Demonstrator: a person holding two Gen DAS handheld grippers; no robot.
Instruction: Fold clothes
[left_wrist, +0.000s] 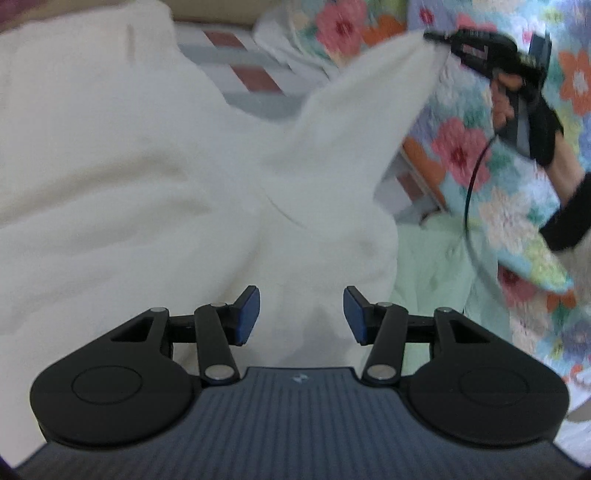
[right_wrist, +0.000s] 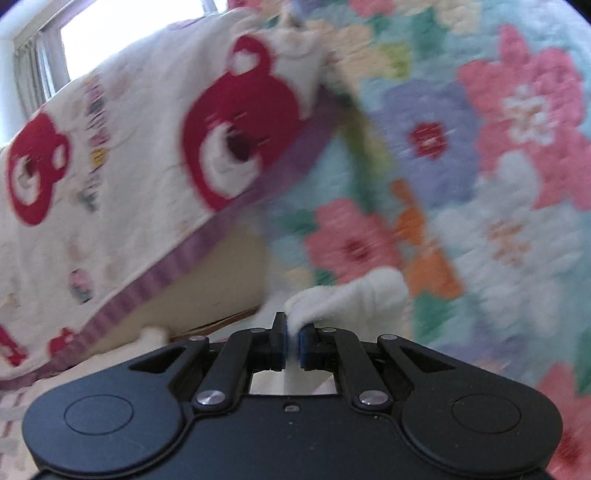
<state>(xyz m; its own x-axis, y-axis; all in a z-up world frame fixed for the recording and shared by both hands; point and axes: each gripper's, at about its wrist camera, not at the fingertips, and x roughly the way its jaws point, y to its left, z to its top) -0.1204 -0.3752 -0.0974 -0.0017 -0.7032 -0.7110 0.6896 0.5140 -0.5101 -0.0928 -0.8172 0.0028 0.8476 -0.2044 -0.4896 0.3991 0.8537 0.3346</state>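
Now | right tongs (right_wrist: 292, 338) pinch white garment (left_wrist: 184, 177) corner, lifted over floral quilt (right_wrist: 480, 184) | left tongs (left_wrist: 301, 314) half-open above garment, gripping nothing

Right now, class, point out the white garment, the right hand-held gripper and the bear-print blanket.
white garment (left_wrist: 147, 166): left wrist view, on its broad flat body.
right hand-held gripper (right_wrist: 293, 341): right wrist view, midway between its fingertips, pinching white fabric.
bear-print blanket (right_wrist: 122, 166): right wrist view, on cream cloth between two red bears.

garment (left_wrist: 155, 177) on bed, quilt (left_wrist: 480, 155) right
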